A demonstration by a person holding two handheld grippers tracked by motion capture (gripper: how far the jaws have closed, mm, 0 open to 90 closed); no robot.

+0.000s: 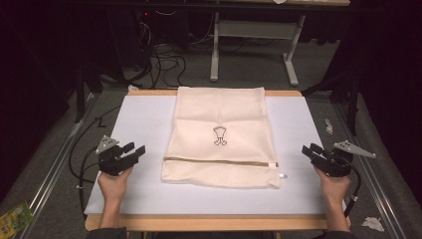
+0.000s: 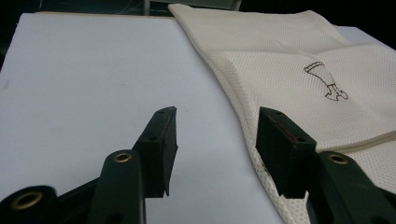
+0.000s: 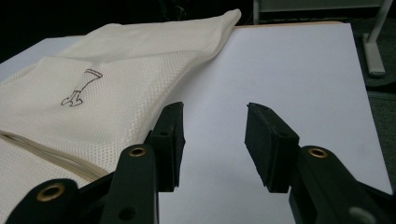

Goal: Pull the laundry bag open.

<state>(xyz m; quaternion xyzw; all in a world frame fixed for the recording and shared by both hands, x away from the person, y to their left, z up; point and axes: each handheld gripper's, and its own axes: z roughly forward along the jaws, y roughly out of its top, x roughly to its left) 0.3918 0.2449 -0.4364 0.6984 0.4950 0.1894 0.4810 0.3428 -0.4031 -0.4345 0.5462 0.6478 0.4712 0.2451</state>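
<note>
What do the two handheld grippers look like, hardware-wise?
Both are black two-jaw units. The left gripper and right gripper each carry a grey three-cornered plate on top and trail a black cable. In the gripper views, the jaw links show brass-coloured rivets, and the flat black pads have faint red edge marks. Dark sleeves start at the forearms.

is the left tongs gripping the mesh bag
No, the left tongs stand open beside the bag, jaws apart over the white mat, holding nothing.
</note>
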